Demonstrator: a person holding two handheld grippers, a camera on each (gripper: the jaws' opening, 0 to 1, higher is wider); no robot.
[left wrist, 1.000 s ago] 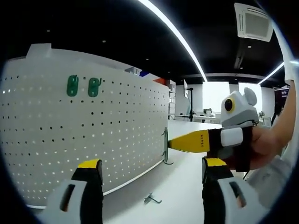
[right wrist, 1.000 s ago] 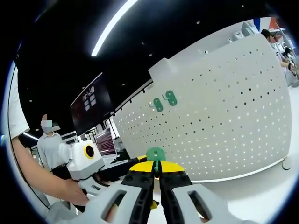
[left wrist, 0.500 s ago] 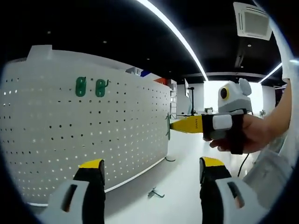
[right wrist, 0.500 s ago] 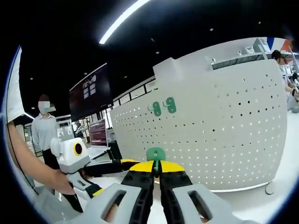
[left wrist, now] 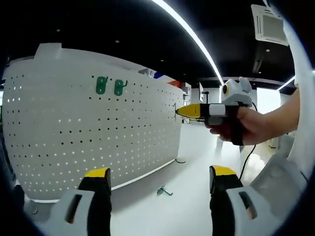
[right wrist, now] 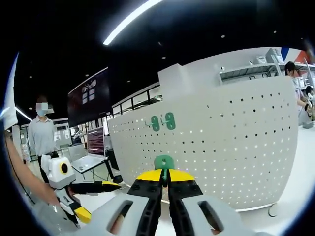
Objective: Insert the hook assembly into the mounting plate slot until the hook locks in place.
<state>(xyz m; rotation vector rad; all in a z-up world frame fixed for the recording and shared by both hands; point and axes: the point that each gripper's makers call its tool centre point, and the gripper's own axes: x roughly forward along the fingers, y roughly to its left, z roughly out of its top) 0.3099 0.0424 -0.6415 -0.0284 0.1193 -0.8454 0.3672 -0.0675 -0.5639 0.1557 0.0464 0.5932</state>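
The white pegboard mounting plate stands upright on the table. Two green hooks hang side by side near its top. My right gripper is shut on a green hook assembly, held in the air in front of the board and apart from it. From the left gripper view, that right gripper sits level with the board's right edge, in a hand. My left gripper is open with nothing between its jaws, and it appears low at the left.
A loose metal hook lies on the white table by the board's foot. A person stands behind the left gripper, another beyond the board's right end. Monitors stand on desks behind.
The right gripper has risen with the green hook assembly from low at the board's right edge to upper-board height. Both views have shifted, with the board now looking a little farther off.
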